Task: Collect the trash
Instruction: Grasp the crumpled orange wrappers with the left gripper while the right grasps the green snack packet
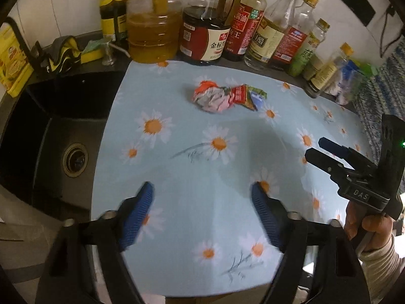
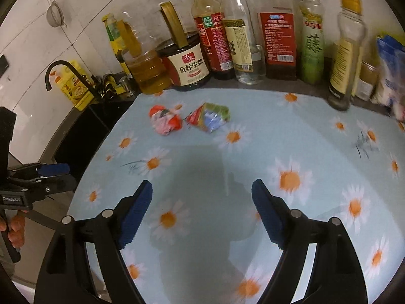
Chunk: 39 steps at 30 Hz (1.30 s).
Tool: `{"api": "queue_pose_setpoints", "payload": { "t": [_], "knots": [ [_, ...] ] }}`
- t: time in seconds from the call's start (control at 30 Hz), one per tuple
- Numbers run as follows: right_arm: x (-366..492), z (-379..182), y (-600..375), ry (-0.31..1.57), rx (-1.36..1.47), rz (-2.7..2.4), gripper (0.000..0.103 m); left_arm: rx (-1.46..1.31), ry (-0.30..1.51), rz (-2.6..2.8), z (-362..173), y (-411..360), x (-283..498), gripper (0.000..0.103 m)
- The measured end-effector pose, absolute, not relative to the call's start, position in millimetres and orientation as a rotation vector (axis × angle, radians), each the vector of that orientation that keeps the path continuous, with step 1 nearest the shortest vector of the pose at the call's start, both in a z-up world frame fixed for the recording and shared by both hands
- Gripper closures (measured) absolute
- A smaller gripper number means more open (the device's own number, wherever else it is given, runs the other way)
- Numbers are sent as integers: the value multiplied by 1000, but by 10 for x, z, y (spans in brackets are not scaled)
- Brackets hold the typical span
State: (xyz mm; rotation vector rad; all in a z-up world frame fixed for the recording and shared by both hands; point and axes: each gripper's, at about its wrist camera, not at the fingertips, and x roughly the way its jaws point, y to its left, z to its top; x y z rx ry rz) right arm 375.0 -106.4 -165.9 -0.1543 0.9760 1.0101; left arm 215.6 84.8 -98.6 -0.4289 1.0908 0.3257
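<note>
- The bench (image 1: 192, 228) is being covered by a pale blue cloth printed with daisies.
- A crumpled wrapper (image 1: 211, 96) in red, pink and white is lying on the bench, just in front of the soy sauce jug (image 1: 202, 40).
- A second, flatter piece of trash, a folded packet (image 1: 249, 95) in red, green and blue, is lying right beside the crumpled wrapper, on the side away from the sink (image 1: 63, 136); the two appear to be touching.
- In the right wrist view the same crumpled wrapper (image 2: 165, 120) and folded packet (image 2: 210, 116) are being seen just in front of the soy sauce jug (image 2: 188, 68).
- The left tongs (image 1: 202, 217) are being held wide apart, with nothing between them, above the near part of the bench, well short of the crumpled wrapper.
- The right tongs (image 2: 202, 215) are likewise being held apart and empty, also well short of the crumpled wrapper.
- A row of bottles (image 1: 286, 33) is being kept along the back of the bench, beside the soy sauce jug.
- The sink is sitting next to the bench, with a black tap (image 2: 68, 76) over it.
</note>
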Motion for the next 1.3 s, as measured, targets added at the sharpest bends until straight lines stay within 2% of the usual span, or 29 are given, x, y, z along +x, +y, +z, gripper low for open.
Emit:
{"api": "queue_pose_setpoints", "payload": {
  "t": [0.47, 0.87, 1.07, 1.17, 1.27, 1.3],
  "knots": [
    [4488, -1864, -308, 898, -392, 1263, 23, -368, 1112, 310, -1234, 1153, 3063, 19],
    [4728, -2025, 38, 861, -480, 1444, 23, -387, 1173, 245, -1651, 1406, 3524, 19],
    [4753, -2118, 101, 831, -516, 1453, 23, -309, 1198, 234, -1713, 1329, 3670, 19],
    [4773, -2147, 123, 846, -511, 1460, 29, -290, 1209, 233, -1766, 1307, 3751, 19],
    [4768, -2196, 158, 864, -529, 1468, 33, -288, 1210, 226, -1814, 1295, 3798, 23],
    [4757, -2200, 152, 859, -537, 1469, 36, -292, 1213, 225, -1821, 1308, 3802, 32]
  ]
}}
